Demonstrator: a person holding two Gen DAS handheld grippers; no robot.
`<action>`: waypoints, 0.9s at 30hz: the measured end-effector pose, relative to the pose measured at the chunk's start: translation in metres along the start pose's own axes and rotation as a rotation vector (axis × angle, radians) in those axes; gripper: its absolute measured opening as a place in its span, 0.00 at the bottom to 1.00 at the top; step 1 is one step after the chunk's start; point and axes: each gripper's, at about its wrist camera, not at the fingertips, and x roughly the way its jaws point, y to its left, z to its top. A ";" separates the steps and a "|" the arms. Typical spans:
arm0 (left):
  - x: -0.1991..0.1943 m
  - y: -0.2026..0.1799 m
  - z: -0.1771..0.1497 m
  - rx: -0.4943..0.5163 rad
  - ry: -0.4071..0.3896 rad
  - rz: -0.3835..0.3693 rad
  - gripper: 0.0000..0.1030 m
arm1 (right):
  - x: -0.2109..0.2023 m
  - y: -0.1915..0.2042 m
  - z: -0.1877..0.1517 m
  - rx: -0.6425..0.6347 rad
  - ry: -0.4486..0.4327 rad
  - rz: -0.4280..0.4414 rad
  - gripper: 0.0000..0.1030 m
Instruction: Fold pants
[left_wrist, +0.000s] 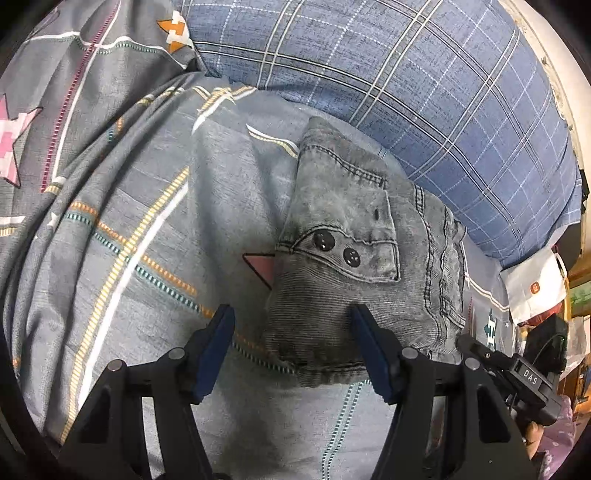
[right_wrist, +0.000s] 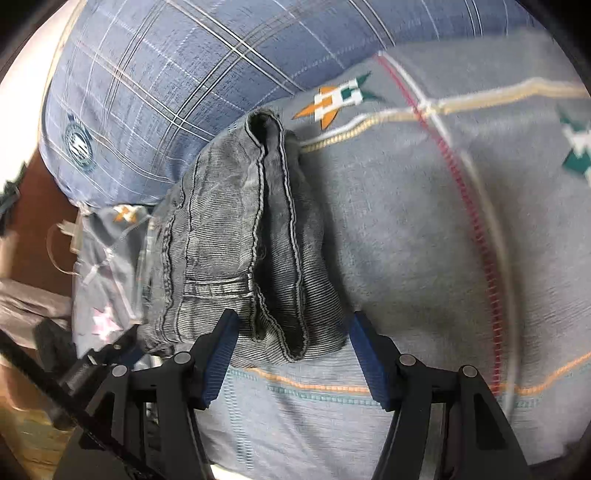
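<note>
Pants (left_wrist: 354, 258), grey denim folded into a compact bundle, lie on a grey patterned bedspread (left_wrist: 155, 206), with a blue plaid pillow (left_wrist: 424, 85) close behind them at twelve to one o'clock. In the left wrist view the bundle's left edge runs straight down from its top corner, and beyond it toward nine o'clock the bedspread is bare except for soft ridges. In the right wrist view the stacked hems form a thick rim on the bundle's right edge, and the cloth toward three o'clock lies flat and open; at nine o'clock the bed's edge drops away to clutter. Two black buttons (left_wrist: 337, 248) sit on the pocket flap facing the left camera. The left gripper (left_wrist: 293, 325) stands wide, its right pad over the bundle's near corner, pressing nothing. The right gripper (right_wrist: 291, 332) is equally wide, straddling the bundle's near end without clamping it.
</note>
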 end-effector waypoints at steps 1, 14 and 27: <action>0.000 0.004 0.000 -0.027 0.004 -0.028 0.63 | 0.003 -0.002 -0.001 0.013 0.013 0.032 0.66; 0.027 -0.003 -0.008 -0.013 0.065 -0.056 0.59 | 0.016 0.002 -0.001 -0.043 0.049 -0.071 0.65; 0.008 -0.043 -0.024 0.219 -0.105 0.077 0.41 | -0.009 0.032 -0.005 -0.174 -0.021 -0.109 0.20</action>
